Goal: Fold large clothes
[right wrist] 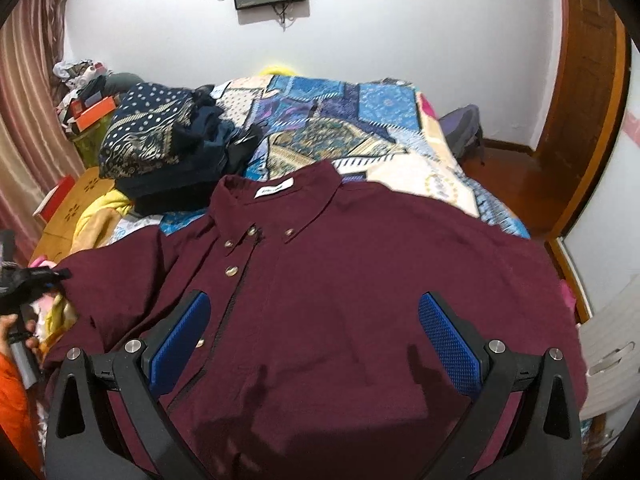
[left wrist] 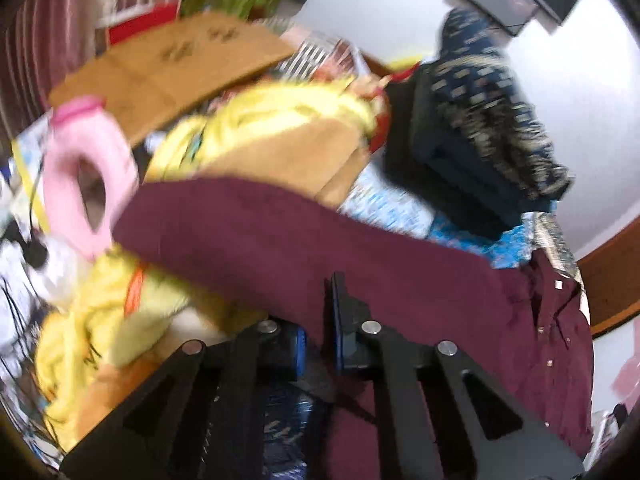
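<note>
A maroon button-up shirt (right wrist: 340, 280) lies front up on the bed, collar toward the far wall, brass buttons down its placket. My right gripper (right wrist: 316, 332) hovers just above its chest, open and empty. In the left wrist view my left gripper (left wrist: 320, 340) is shut on the shirt's sleeve (left wrist: 260, 232), which stretches up and left from the jaws. The left gripper also shows at the left edge of the right wrist view (right wrist: 32, 280), at the sleeve's end.
A stack of folded dark blue patterned clothes (right wrist: 160, 140) sits on the patchwork bedspread (right wrist: 340, 120) beyond the shirt. Yellow and tan cloth (left wrist: 260, 132), a pink jug (left wrist: 88, 176) and a cardboard sheet (left wrist: 172, 64) lie left of the bed. A wooden door (right wrist: 580, 100) is at right.
</note>
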Available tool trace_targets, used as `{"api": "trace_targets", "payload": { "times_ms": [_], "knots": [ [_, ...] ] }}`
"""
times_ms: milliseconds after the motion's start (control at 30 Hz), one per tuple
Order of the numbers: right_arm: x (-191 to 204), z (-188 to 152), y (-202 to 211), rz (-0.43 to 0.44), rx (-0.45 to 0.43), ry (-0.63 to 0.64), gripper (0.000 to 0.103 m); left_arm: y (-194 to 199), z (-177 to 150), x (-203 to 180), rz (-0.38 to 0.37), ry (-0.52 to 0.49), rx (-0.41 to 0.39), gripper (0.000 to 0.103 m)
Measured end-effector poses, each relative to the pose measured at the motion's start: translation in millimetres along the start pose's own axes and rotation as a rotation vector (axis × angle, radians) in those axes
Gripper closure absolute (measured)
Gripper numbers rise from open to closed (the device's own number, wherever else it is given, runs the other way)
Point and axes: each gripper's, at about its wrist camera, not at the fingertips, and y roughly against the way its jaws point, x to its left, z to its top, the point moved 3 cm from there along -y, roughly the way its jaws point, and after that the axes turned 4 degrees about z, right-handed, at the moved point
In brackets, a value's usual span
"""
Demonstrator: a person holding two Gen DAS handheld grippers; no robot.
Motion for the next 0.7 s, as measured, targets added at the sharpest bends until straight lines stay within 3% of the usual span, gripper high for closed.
{"api": "trace_targets", "payload": {
  "times_ms": [167,400,533,700],
  "knots": [
    [-6.8,9.8,14.7,-0.013,-0.066,0.001,0.0,54.0,20.9,-48.7,-0.064,-0.106,-0.13,0.095],
    [-18.6,11.3,28.6,-0.006,-0.118,-0.011,0.0,119.2,30.5,-144.3,-0.225,-0.268,-0.269,0.097],
    [-26.4,8.5,35.2,-0.007,-0.13,-0.015,0.0,142.9,24.6,-207.2,-0.389,-0.332,-0.265,0.097],
    [-40.2,7.1,42.9,-0.006,-0.145,-0.039,0.0,148.5,3.4,-274.4,-0.481,-0.439,-0.23,0.097]
  ]
}}
